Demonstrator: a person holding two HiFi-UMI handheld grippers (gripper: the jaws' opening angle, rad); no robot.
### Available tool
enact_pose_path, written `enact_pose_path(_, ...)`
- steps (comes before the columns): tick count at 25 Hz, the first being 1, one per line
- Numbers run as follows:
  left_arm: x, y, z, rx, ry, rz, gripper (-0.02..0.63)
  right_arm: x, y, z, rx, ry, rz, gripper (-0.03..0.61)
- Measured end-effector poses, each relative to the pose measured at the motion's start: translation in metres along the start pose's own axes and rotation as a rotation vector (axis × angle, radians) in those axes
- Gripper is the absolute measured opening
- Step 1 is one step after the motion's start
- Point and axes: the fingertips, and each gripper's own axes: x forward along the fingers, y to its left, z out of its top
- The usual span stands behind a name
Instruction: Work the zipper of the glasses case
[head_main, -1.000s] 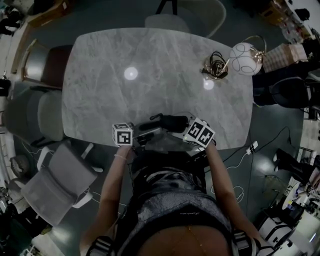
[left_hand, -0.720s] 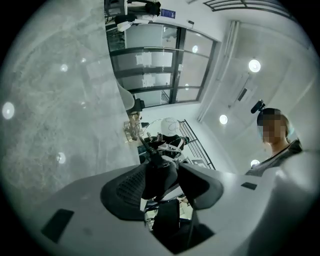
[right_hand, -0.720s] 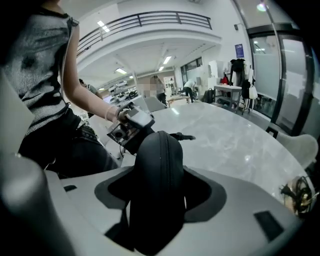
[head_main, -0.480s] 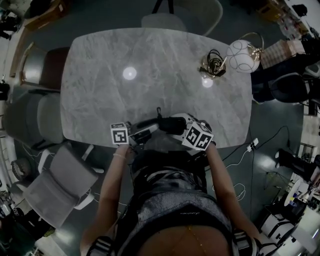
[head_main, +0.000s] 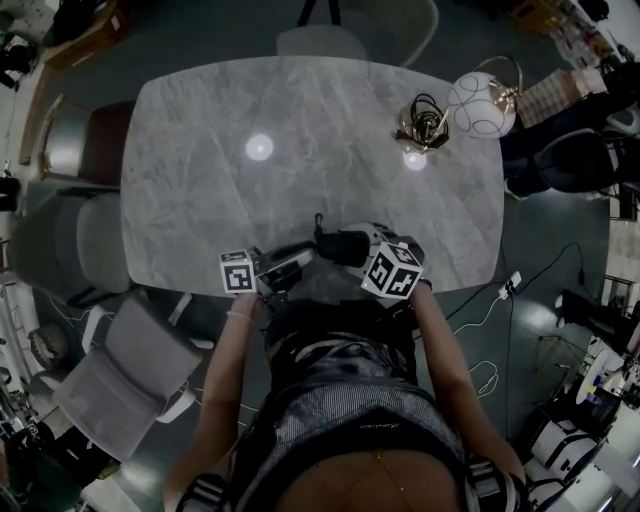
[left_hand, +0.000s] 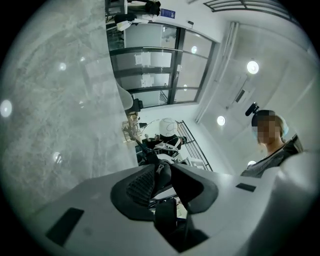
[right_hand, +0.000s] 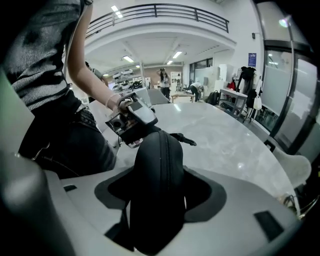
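Observation:
The black glasses case (right_hand: 160, 170) stands on end between the jaws of my right gripper (right_hand: 160, 191), which is shut on it, zipper line facing the camera. In the head view the case (head_main: 345, 246) hangs over the table's near edge, with the right gripper (head_main: 352, 250) at its right. My left gripper (head_main: 305, 256) reaches in from the left to the case's end. In the left gripper view its jaws are closing, and the small zipper pull (left_hand: 160, 168) sits between the pads of the left gripper (left_hand: 161, 174). A thin black strap (right_hand: 183, 139) sticks out from the case.
The grey marble table (head_main: 300, 150) carries a white globe lamp (head_main: 475, 103) with a brass base and coiled cables (head_main: 425, 125) at its far right. Grey chairs (head_main: 130, 360) stand at the left, and another chair (head_main: 350, 30) at the far side. Cables lie on the floor at the right.
The left gripper's jaws have narrowed around the case's left end. Both grippers and the case shifted slightly left, and the strap swung up toward the table.

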Motion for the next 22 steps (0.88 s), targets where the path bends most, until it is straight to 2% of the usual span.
enact_pose_path(3, -0.001, -0.005, 0.006, -0.064, -0.077, -0.074, 0.071, 0.002, 0.002, -0.003, -0.025, 0.021, -0.002, 0.318)
enact_pose_path(5, 0.0, -0.003, 0.006, -0.062, -0.084, -0.076, 0.068, 0.004, 0.004, -0.005, -0.032, 0.034, 0.001, 0.318)
enact_pose_path(13, -0.007, 0.014, -0.001, -0.005, -0.027, 0.039, 0.069, 0.006, 0.005, -0.009, -0.017, 0.043, -0.001, 0.318)
enact_pose_path(18, -0.006, 0.017, -0.015, 0.044, 0.066, 0.089, 0.125, 0.004, 0.002, -0.007, -0.007, 0.044, -0.015, 0.318)
enact_pose_path(22, 0.001, 0.018, -0.019, 0.093, 0.102, 0.122, 0.126, 0.007, 0.001, -0.01, -0.023, 0.084, -0.027, 0.318)
